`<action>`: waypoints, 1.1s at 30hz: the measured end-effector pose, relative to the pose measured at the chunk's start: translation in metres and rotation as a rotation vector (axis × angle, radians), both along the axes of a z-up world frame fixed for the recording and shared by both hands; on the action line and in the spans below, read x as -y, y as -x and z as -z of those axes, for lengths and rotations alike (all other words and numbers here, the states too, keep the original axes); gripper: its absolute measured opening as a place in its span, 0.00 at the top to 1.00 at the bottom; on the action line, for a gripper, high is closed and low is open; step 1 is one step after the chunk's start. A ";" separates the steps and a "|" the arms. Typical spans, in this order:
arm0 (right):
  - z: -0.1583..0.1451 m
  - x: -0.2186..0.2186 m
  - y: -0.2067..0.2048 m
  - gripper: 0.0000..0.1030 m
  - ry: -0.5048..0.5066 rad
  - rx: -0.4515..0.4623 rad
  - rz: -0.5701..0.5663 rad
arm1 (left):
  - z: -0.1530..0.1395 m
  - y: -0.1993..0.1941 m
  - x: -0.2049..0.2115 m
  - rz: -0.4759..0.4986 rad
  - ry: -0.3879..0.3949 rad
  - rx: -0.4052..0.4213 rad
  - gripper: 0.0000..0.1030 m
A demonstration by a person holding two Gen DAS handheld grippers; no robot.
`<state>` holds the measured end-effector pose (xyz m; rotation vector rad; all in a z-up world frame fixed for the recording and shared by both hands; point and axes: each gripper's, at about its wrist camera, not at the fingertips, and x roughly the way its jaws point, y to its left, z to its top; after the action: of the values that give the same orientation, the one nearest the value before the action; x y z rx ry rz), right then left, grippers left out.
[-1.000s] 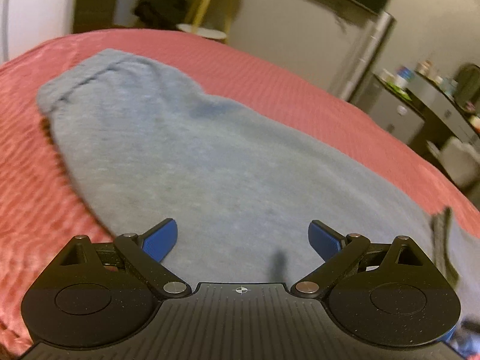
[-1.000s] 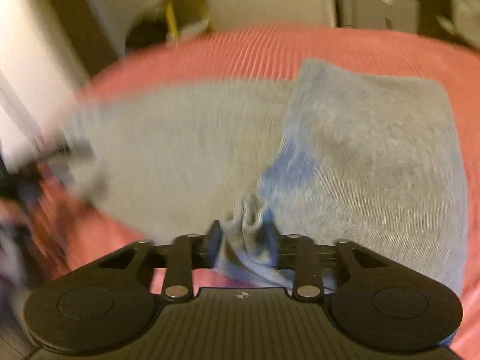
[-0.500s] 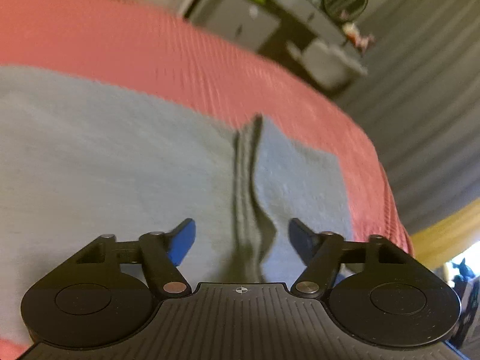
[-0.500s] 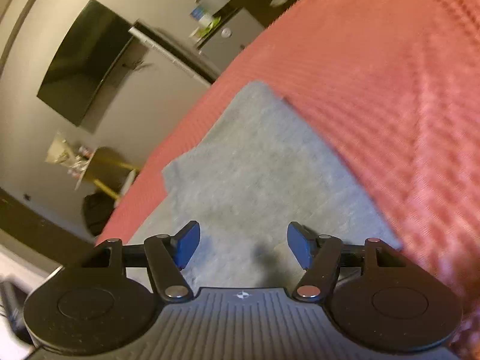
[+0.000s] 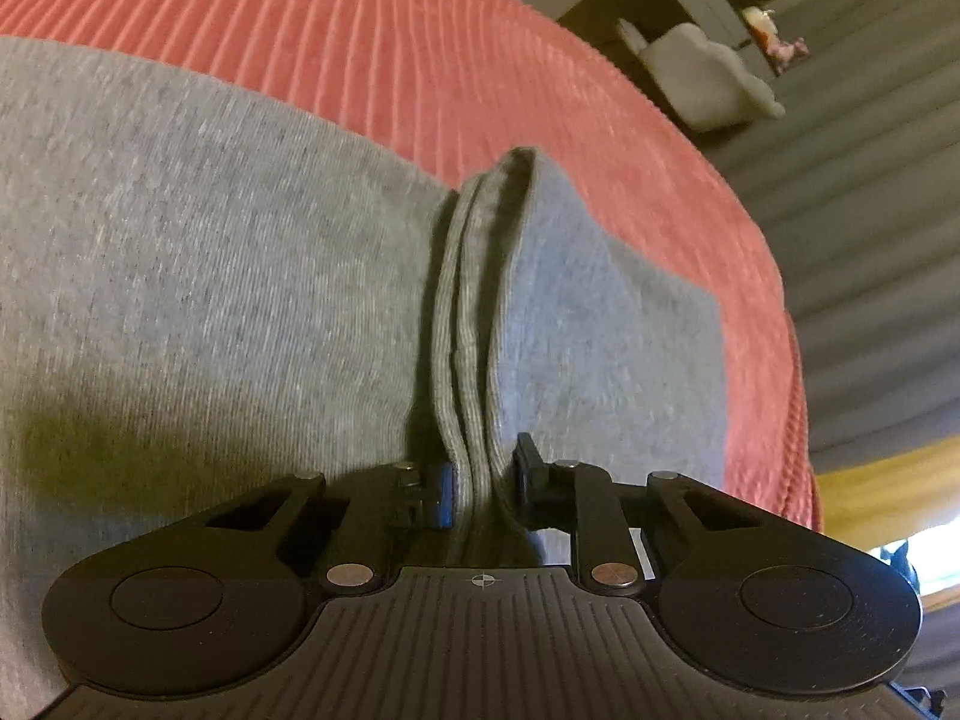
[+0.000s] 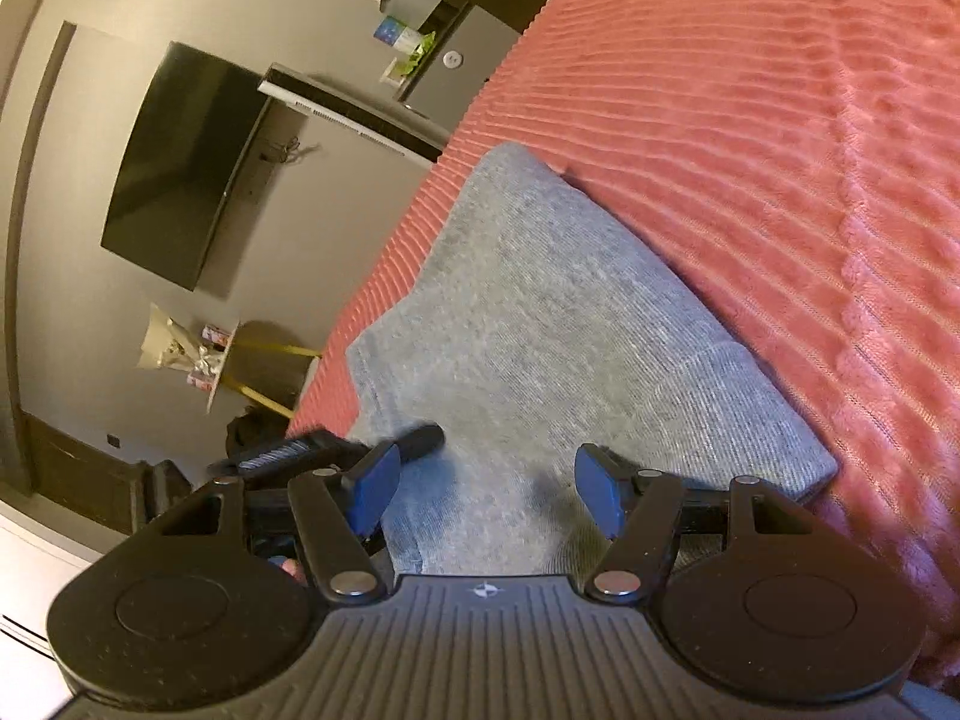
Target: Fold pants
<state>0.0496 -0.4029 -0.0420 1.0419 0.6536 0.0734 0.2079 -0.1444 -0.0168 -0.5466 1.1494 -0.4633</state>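
Grab step — ribbed cuff [image 5: 465,324] of pants [image 5: 198,252] just clamped by closing left gripper [image 5: 480,492], right gripper [image 6: 483,489] spread, empty — fold-over judged next.

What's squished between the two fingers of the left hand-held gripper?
The ribbed edge of the grey pants, standing up in a fold. The left hand-held gripper has just been closing and now pinches it, shown in the left wrist view.

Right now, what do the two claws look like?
Both look alike. The left claw and the right claw are matte black plastic with a ribbed middle plate, a small crosshair mark, round side discs, silver pivot pins and blue finger pads.
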 end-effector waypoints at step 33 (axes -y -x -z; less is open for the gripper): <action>-0.015 -0.002 0.028 0.33 -0.108 -0.092 -0.058 | -0.014 0.038 -0.071 0.025 0.000 0.052 0.51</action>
<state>0.0211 -0.4011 -0.0267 1.1356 0.7707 0.1132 0.1700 -0.0732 -0.0031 -0.5178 1.1080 -0.4964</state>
